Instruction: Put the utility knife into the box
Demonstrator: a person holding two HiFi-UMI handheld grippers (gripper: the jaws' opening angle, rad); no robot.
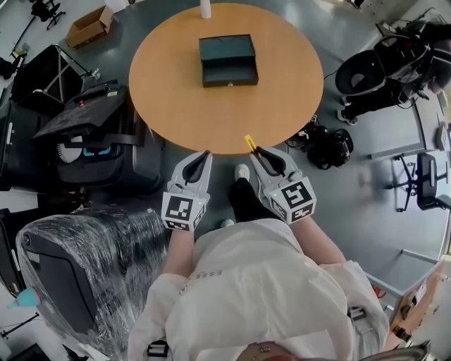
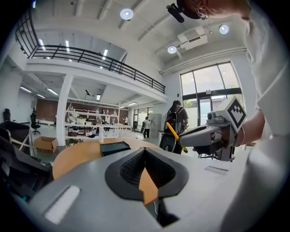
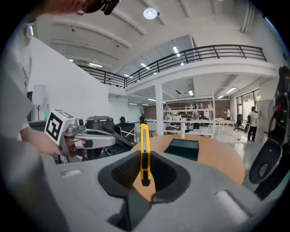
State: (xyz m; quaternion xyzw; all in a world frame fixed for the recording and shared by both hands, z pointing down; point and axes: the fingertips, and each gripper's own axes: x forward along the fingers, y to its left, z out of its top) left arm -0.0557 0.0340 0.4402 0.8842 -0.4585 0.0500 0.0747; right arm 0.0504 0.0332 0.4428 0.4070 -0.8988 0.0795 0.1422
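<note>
Pickup done, drop-off left: right gripper (image 1: pixel 256 150) clamped on the yellow utility knife (image 3: pixel 144 153) at the table's (image 1: pixel 169 106) near edge, left gripper (image 1: pixel 206 154) jaws together on nothing, and the open box (image 1: pixel 227 60) sits well apart across the table, empty of the knife.

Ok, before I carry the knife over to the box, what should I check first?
1. Utility knife clamped between the right gripper jaws: ok.
2. Blade retracted: cannot tell.
3. Box open on the table: ok.
4. Room inside the box: ok, nothing shows in it.
5. Path across the table to the box: ok. The only other thing is a white bottle at the far edge, behind the box.
6. Left gripper out of the way: ok. Its jaws are shut on nothing, at the table's near edge.
</note>
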